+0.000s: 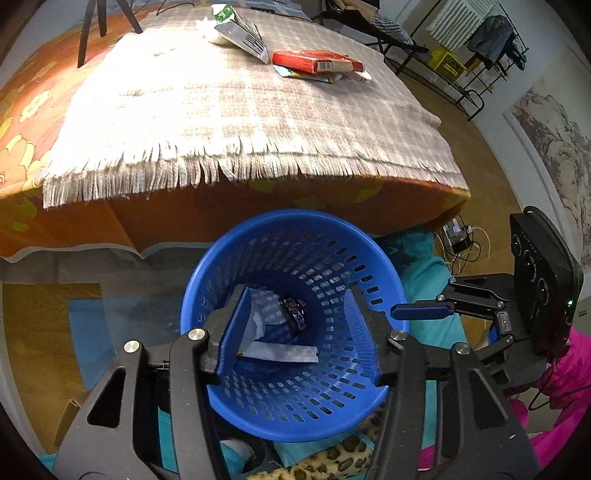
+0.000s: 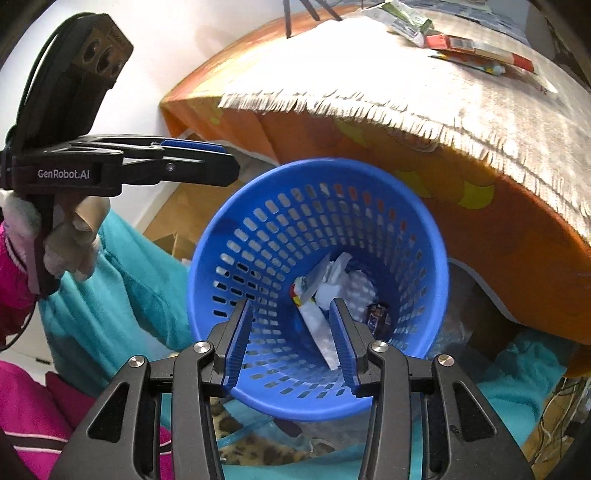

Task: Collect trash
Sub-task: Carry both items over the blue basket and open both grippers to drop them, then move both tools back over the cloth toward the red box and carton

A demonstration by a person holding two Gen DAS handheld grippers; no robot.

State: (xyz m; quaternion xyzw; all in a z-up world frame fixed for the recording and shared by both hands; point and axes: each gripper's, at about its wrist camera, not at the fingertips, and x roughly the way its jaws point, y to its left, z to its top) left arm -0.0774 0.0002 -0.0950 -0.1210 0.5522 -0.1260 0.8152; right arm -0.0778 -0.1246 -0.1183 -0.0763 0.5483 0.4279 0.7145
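A blue mesh basket [image 1: 303, 251] [image 2: 314, 206] stands on the floor below the table edge. Inside lie a silver-white wrapper [image 1: 280, 352] [image 2: 321, 332], crumpled white paper [image 2: 354, 284] and a dark candy wrapper [image 1: 295, 314] [image 2: 378, 317]. My left gripper [image 1: 299, 332] hangs open over the basket mouth with nothing between its fingers; in the right wrist view it [image 2: 221, 162] shows side-on above the rim. My right gripper [image 2: 291, 339] is open and empty over the basket; in the left wrist view it [image 1: 399, 312] shows at the right rim. A red box [image 1: 317, 61] [image 2: 476, 46], a silver-green packet [image 1: 240, 29] [image 2: 406, 18] and white tissue [image 1: 214, 31] lie on the table's far side.
A fringed checked cloth [image 1: 221, 110] covers the table over an orange floral cloth [image 2: 480, 229]. Teal fabric [image 2: 122, 295] and leopard-print fabric [image 1: 343, 458] lie around the basket. Tripod legs [image 1: 88, 29] stand far left; a rack [image 1: 480, 55] and cables [image 1: 465, 240] are at the right.
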